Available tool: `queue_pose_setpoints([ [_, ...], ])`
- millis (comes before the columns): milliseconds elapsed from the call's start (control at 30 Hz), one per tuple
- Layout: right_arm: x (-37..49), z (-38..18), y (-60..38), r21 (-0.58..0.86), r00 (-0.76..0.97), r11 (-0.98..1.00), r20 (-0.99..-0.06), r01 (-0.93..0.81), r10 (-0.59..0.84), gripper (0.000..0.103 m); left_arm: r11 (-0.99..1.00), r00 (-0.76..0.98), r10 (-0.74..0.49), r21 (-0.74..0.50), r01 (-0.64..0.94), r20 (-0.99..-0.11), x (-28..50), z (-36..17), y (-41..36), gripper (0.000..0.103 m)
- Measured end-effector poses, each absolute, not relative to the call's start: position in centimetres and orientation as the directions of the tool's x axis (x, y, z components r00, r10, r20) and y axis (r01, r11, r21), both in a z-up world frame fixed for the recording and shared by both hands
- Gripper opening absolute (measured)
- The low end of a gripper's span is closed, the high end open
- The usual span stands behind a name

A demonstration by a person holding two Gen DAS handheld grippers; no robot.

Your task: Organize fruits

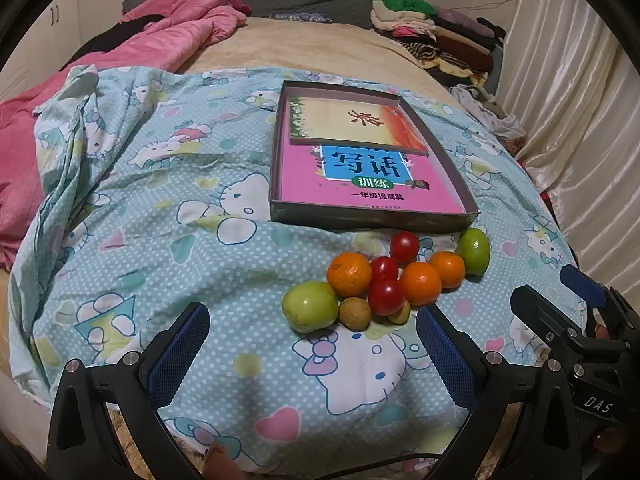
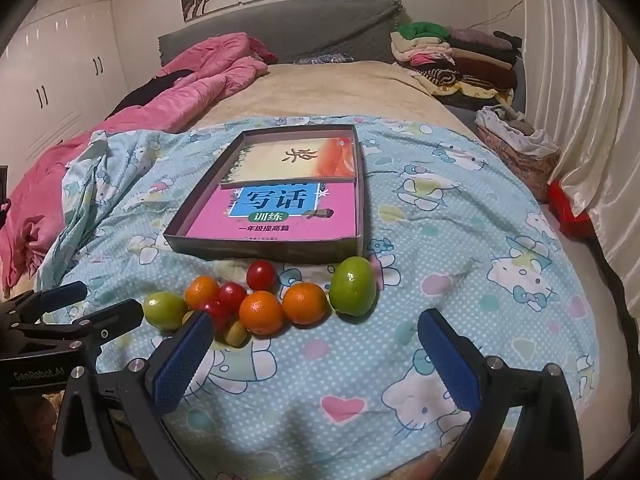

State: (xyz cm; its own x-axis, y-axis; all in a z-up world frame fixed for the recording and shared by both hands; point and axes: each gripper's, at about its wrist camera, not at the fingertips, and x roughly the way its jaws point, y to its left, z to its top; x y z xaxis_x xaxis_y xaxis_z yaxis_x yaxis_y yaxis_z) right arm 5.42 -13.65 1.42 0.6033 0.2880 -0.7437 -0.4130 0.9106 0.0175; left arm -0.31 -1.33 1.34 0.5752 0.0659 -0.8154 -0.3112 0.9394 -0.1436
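Lying in a tight cluster on the blue cartoon-print quilt (image 1: 168, 208), the fruits (image 1: 384, 284) sit just near the front wall of a shallow box (image 1: 360, 220): three oranges, three red tomatoes, two green fruits at the left and right ends, and small brownish ones at the near side. Inside the box lie two books (image 2: 280, 208). The left gripper (image 1: 312, 336) and the right gripper (image 2: 316, 340) both tilt downward, near side of the fruits, jaws wide apart, holding nothing.
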Motion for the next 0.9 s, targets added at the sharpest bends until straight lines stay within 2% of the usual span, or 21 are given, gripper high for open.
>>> queue_pose_setpoints([
  [900,5.55,1.18,-13.60,0.013,0.601,0.912,-0.749,-0.409,0.280,0.103,0.942,0.576,0.050,-0.153,-0.299,-0.816,-0.31,1.18,-1.55,0.103],
])
